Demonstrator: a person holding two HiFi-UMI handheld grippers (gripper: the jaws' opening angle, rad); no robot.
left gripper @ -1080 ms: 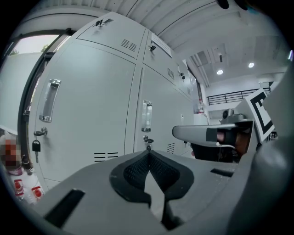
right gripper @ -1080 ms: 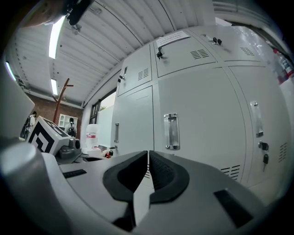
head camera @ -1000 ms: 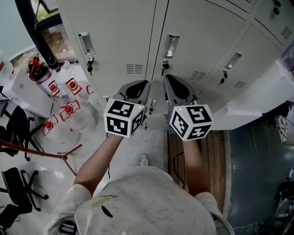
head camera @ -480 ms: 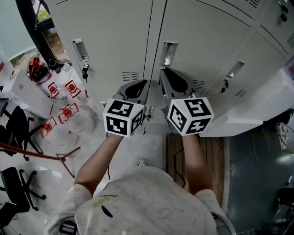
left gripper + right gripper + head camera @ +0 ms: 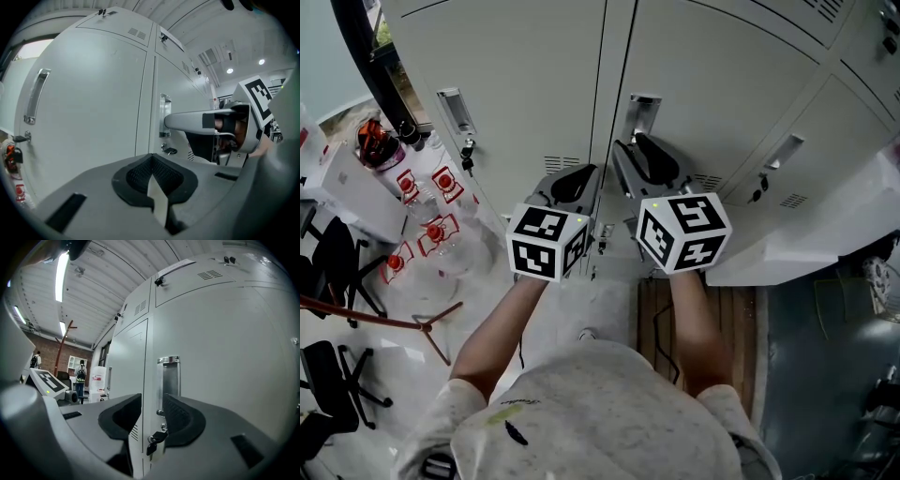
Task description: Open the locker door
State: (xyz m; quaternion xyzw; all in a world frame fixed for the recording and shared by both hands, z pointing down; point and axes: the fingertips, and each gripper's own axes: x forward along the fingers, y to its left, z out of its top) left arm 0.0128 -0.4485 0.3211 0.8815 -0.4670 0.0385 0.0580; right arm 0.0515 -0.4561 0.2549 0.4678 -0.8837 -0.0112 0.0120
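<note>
Right gripper [image 5: 152,420] just popped its jaws open, empty, locker handle [image 5: 169,380] at 12 o'clock, so grabbing looked next.

I could read no word or number anywhere. The left marker cube [image 5: 546,244] and the right marker cube [image 5: 684,232] carried only black and white square patterns, no letters. The bottles [image 5: 447,175] on the floor at the left had red and white labels, but their print was too small to read. A white strip [image 5: 176,267] sat high on the lockers [image 5: 225,357], and a red label was on the white water dispenser [image 5: 97,377] far behind; both were too small to read
</note>
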